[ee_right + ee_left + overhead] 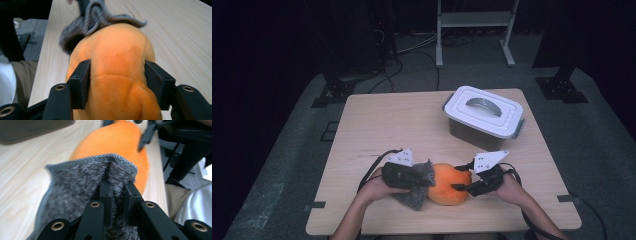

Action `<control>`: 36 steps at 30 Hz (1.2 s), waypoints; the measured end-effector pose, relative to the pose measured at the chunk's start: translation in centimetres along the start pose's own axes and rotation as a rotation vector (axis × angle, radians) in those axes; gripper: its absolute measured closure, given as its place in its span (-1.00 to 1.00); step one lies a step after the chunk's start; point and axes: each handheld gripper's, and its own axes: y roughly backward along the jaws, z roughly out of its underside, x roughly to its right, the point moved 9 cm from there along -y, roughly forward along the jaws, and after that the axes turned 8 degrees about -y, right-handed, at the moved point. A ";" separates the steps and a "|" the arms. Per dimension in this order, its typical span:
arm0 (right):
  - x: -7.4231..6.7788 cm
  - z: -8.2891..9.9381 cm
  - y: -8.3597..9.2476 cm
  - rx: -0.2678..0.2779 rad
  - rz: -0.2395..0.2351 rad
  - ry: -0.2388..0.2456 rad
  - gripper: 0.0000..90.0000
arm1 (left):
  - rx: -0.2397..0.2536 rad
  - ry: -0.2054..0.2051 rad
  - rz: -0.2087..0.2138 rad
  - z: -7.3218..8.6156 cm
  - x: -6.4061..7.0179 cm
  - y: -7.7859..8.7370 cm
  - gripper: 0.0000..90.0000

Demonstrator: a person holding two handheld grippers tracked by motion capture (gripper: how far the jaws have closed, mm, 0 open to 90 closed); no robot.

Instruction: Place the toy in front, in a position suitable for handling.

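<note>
An orange plush toy (447,189) lies near the table's front edge, with a grey fuzzy cloth (414,196) bunched against its left end. My left gripper (428,181) is shut on a fold of that cloth (75,187), whose pile fills the narrow gap between the jaws of the left gripper (117,192). Beyond the fold lies the plush toy (120,140). From the right, my right gripper (460,181) holds the toy's other end. In the right gripper view its jaws (117,75) press on both sides of the orange body (117,50), and the cloth (100,17) drapes over the far end.
A grey storage box with a white handled lid (484,112) stands at the back right of the wooden table (387,120). The person's forearms come in over the front edge. Dark stands and cables sit on the floor behind the table.
</note>
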 end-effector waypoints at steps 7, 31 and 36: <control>-0.5 -0.1 0.0 0.000 -0.005 0.074 0.00 | 0.055 0.005 0.019 -1.1 -0.1 0.2 0.77; -0.7 -0.7 0.2 -0.040 -0.008 0.021 -0.38 | 0.011 0.002 0.068 0.1 1.5 -0.4 0.76; -0.6 -0.5 0.1 -0.045 -0.002 0.048 -0.11 | 0.047 -0.005 0.068 -1.1 1.2 -0.1 0.77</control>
